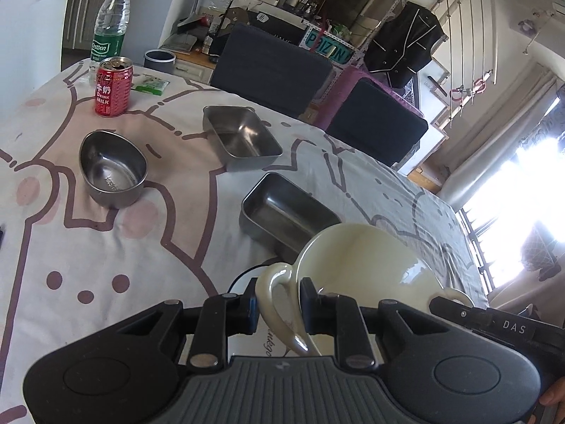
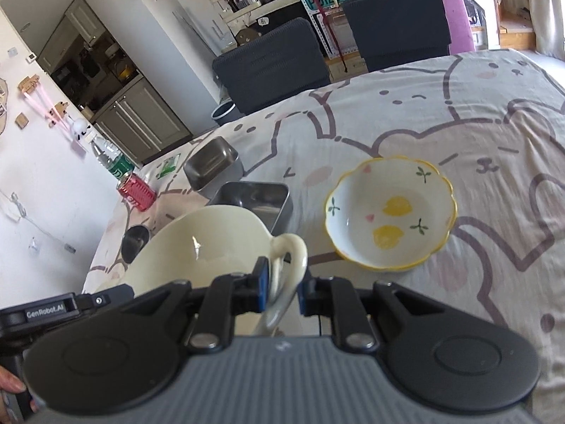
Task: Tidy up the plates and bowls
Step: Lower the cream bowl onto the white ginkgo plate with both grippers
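Note:
A cream two-handled bowl (image 1: 367,265) is held between both grippers over the near part of the table. My left gripper (image 1: 277,307) is shut on one looped handle (image 1: 275,289), the pads pinching it. In the right wrist view the same cream bowl (image 2: 201,243) shows, with my right gripper (image 2: 282,289) shut on its other handle (image 2: 287,258). A steel oval bowl (image 1: 113,169) and two steel rectangular trays (image 1: 242,136) (image 1: 282,212) stand beyond. A white bowl with yellow hearts (image 2: 390,212) sits to the right.
A red drink can (image 1: 113,86), a water bottle (image 1: 111,17) and a green packet (image 1: 152,84) stand at the far left corner. Two dark chairs (image 1: 272,67) line the table's far edge. The cartoon-print tablecloth (image 2: 476,148) covers the table.

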`<state>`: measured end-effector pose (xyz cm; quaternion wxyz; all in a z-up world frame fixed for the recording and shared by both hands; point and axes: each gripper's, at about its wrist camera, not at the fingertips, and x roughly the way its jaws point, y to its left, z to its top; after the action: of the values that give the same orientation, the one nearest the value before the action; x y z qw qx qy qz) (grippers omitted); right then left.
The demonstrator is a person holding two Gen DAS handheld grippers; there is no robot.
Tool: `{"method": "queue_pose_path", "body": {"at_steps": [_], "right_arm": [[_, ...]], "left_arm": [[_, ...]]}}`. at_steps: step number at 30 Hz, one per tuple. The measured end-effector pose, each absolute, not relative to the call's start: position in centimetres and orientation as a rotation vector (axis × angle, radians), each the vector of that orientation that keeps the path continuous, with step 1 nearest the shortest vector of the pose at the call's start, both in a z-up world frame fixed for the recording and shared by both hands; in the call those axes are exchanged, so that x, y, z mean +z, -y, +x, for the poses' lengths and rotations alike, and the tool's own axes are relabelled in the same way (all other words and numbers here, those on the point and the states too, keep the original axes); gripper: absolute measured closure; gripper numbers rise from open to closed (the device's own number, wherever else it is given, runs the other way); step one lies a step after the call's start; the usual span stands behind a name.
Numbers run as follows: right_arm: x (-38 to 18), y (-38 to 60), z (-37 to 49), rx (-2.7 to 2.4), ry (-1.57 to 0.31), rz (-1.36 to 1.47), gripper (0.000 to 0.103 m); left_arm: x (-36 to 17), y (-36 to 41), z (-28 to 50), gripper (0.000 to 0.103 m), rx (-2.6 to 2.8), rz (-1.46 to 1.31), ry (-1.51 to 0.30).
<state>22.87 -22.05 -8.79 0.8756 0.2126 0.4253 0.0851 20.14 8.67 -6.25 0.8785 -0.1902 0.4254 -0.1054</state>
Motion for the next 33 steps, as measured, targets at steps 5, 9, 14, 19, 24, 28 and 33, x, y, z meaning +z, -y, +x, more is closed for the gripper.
{"method": "queue_pose_path", "body": {"at_steps": [5, 9, 14, 19, 24, 28, 33], "right_arm": [[-9.5, 21.3, 22.9, 0.172, -0.926, 0.439, 0.083], [-9.9, 21.1, 22.9, 0.163, -0.953, 0.445, 0.083], [-10.4, 20.5, 22.9, 0.161, -0.987, 0.433, 0.083], [-11.0, 19.6, 23.3, 0.168, -1.024, 0.410, 0.083], [-11.6, 19.0, 23.7, 0.168, -1.061, 0.402, 0.083], [-12.0, 18.7, 24.1, 0.161, -1.080, 0.391, 0.083], [-12.4, 18.9, 24.5, 0.147, -1.099, 0.398, 0.083]], "left_arm": [[-6.6, -8.5, 20.0, 0.079, -0.221, -0.369, -0.905], [-7.3, -8.9, 20.0, 0.078, -0.229, -0.369, -0.937], [-8.4, -9.6, 20.0, 0.078, -0.232, -0.374, -0.978], [-9.3, -10.4, 20.0, 0.078, -0.224, -0.392, -1.009], [-10.3, -10.8, 20.4, 0.078, -0.203, -0.407, -1.043], [-10.7, -10.6, 20.8, 0.077, -0.193, -0.404, -1.049], [-11.4, -10.2, 21.3, 0.077, -0.197, -0.395, -1.072]]}}
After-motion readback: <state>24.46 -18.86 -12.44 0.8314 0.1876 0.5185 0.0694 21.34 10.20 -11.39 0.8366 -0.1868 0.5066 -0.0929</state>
